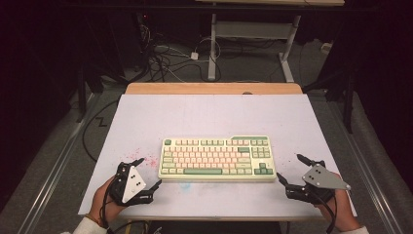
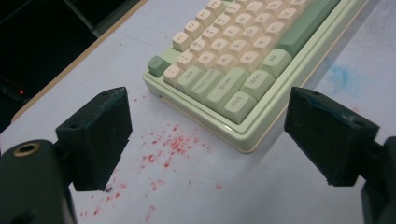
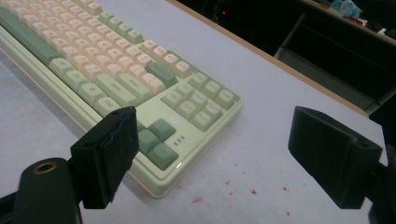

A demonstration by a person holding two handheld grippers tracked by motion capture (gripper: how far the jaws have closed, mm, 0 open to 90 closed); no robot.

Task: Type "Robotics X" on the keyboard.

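both grippers poised at the near corners of the keyboard, nothing gripped yet

you have the keyboard lying flat at the middle of the white table, its long front edge toward you. your left gripper sits just off the near left corner, jaws spread wide and empty; in the left gripper view that corner, by the ctrl key, lies between the jaws over the red specks. your right gripper is just off the near right corner, jaws equally wide, holding nothing. this looks like the approach step before a two-handed grasp. next, ease each gripper in until a jaw goes over the case edge, then close both evenly so the board doesn't skew.
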